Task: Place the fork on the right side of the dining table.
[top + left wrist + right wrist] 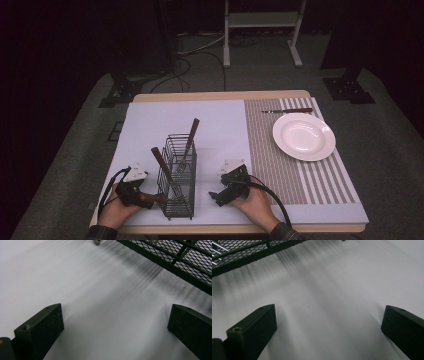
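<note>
A desk [220, 96] carries a pale mat, with a striped placemat and white plate [303, 136] toward two o'clock. A black wire cutlery caddy [178, 176] stands at six o'clock, likely set close for easy reach, its long axis running near to far. Two wooden-handled utensils stand in it: one [190, 136] leans toward one o'clock, the other [162, 164] toward eleven. The left tool [131, 192] and right tool [226, 190] flank the caddy, both with jaws wide apart and empty.
</note>
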A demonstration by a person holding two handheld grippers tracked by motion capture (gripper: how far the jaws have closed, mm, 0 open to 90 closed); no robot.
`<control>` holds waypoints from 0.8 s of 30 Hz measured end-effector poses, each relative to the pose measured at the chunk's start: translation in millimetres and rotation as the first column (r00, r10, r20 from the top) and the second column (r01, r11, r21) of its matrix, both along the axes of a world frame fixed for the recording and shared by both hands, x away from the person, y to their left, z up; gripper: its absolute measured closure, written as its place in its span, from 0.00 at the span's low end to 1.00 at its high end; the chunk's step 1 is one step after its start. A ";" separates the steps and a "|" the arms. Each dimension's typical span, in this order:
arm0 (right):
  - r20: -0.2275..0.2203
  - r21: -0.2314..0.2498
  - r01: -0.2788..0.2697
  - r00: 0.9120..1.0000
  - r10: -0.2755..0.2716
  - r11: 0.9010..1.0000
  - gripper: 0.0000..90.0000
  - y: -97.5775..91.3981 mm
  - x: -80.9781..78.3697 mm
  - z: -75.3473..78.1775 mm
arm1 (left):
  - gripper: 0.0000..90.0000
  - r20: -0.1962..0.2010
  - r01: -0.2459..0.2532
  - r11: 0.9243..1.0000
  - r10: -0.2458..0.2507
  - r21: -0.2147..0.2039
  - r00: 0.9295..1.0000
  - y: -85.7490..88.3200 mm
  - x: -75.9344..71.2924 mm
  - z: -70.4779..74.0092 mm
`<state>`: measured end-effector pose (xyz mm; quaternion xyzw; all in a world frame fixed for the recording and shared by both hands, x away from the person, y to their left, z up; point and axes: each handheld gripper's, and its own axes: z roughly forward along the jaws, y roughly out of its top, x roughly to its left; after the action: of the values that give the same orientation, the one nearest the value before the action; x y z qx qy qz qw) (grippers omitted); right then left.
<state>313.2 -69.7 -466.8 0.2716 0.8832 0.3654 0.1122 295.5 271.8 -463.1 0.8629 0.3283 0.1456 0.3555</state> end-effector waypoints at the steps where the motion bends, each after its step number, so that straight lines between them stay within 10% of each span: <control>1: 0.000 0.000 0.000 1.000 0.000 1.000 0.00 0.0 0.0 0.0 | 0.00 0.000 0.000 1.000 0.000 0.000 1.000 0.0 0.0 0.0; 24: -0.015 0.040 -0.016 1.000 0.017 0.999 0.00 -2.6 5.3 19.5 | 0.00 0.002 0.002 1.000 -0.002 0.003 1.000 0.1 -0.1 0.2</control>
<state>318.4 -72.3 -447.3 0.2693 0.8789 0.3816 0.0969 295.4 271.9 -463.0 0.8636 0.3269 0.1464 0.3548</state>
